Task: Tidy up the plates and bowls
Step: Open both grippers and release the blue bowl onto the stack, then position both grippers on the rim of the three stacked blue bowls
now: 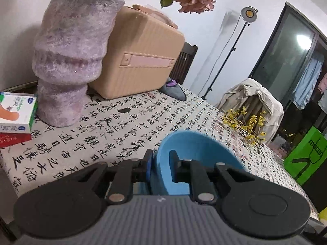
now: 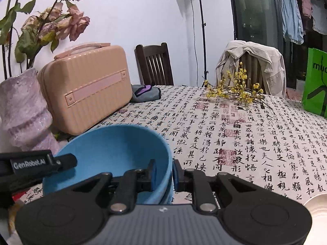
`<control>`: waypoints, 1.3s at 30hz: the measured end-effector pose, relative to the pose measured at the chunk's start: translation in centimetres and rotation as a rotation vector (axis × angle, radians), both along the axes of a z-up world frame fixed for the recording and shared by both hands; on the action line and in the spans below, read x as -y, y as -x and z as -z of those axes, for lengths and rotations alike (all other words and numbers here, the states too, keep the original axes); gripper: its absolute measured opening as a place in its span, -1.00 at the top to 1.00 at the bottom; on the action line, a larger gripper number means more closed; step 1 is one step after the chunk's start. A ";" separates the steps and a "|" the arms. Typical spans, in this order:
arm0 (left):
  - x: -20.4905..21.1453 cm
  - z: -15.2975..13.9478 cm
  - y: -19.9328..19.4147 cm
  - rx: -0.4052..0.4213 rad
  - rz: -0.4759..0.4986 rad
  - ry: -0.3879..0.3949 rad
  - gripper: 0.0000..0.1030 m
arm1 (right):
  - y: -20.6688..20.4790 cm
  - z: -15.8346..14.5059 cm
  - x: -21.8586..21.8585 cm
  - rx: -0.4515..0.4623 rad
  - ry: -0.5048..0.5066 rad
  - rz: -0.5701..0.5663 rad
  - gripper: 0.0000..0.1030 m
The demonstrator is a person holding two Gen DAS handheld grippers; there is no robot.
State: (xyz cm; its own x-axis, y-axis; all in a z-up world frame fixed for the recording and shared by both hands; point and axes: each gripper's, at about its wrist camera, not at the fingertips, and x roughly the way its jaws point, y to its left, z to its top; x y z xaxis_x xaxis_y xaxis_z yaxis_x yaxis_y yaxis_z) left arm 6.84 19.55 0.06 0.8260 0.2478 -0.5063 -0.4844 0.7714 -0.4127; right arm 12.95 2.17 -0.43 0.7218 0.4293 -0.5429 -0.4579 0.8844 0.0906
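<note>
A blue bowl is held just above the table between both grippers. In the left wrist view my left gripper is shut on the bowl's left wall, with one finger outside and the other inside. In the right wrist view the same bowl fills the lower left. My right gripper has the bowl's right wall between its pads, one finger inside and one outside. One black finger of the left gripper reaches over the bowl's far-left rim. The bowl's base is hidden behind the gripper bodies.
The tablecloth is printed with calligraphy. A purple vase, a peach case and small boxes stand at the back left. Yellow flower sprigs, a green bag and a white plate rim are at the right.
</note>
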 end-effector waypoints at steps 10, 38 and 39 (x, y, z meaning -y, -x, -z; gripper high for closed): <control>0.1 -0.5 1.0 0.042 0.020 -0.052 0.04 | 0.6 -0.5 2.0 0.035 -0.100 -0.030 -0.02; 3.0 -2.4 6.4 0.137 0.201 -0.226 -1.00 | 6.5 -0.2 11.3 0.110 -0.130 0.048 -1.00; 2.8 -2.4 6.4 0.135 0.202 -0.222 -1.00 | 6.6 -0.2 11.4 0.110 -0.130 0.051 -1.00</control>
State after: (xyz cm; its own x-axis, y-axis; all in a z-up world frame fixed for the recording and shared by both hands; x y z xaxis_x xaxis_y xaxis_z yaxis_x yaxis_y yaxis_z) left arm 0.39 16.74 2.51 0.9258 0.1639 -0.3407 -0.2646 0.9246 -0.2742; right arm 6.31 -9.19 -0.24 0.7966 0.4520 -0.4014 -0.4261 0.8909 0.1576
